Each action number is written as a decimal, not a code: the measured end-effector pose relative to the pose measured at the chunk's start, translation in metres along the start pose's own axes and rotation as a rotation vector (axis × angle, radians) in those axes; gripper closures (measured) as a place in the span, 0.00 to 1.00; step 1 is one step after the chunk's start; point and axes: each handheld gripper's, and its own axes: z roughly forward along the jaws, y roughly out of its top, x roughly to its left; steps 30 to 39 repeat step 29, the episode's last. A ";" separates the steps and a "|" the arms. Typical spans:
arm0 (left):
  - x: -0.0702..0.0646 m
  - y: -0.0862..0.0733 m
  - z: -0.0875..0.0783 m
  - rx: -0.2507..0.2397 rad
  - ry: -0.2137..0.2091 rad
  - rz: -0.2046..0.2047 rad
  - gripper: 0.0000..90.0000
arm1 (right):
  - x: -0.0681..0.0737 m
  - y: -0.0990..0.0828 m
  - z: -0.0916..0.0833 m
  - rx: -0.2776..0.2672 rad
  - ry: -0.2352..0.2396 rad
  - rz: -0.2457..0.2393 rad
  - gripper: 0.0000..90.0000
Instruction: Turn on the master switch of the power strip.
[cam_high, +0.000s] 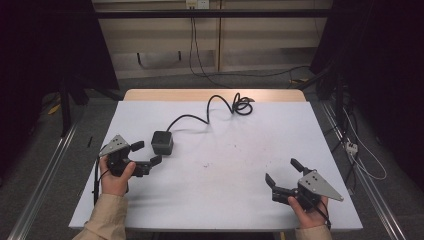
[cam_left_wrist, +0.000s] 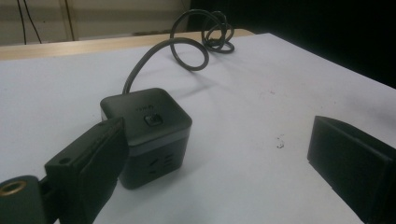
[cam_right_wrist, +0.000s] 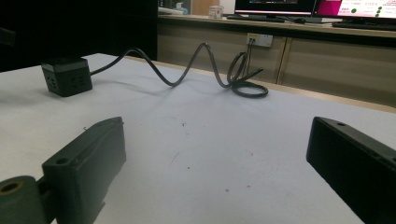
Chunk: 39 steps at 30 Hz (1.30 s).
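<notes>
Right claw (cam_high: 280, 179): we find it near the bench's front right corner, jaws spread wide and empty, well apart from everything else.
Left claw (cam_high: 146, 153): we find it at the front left, jaws likewise spread and pinching nothing; in the left gripper view one jaw overlaps the cube's near corner, but we cannot tell whether it touches.
Power cube (cam_high: 162, 142): it sits upright on the white bench (cam_high: 240, 190), just beyond the left claw, switch on top and sockets on its sides.
Cable (cam_high: 220, 107): it runs from the cube to a loose coil at the far edge.
Handling: we judge the cube rigid, compact, smooth-sided and moderately light; take it across two opposite flat sides, expecting drag from the stiff, springy cable.
</notes>
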 end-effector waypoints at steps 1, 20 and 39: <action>0.000 -0.001 -0.001 -0.001 -0.002 -0.004 0.06 | 0.000 0.000 0.000 0.000 0.000 0.000 0.05; -0.003 -0.027 -0.021 0.019 -0.014 0.033 0.06 | 0.000 -0.001 -0.002 0.002 -0.006 0.003 0.05; 0.001 -0.033 -0.022 0.034 0.015 0.020 0.06 | 0.000 -0.001 0.002 0.006 0.002 0.005 0.05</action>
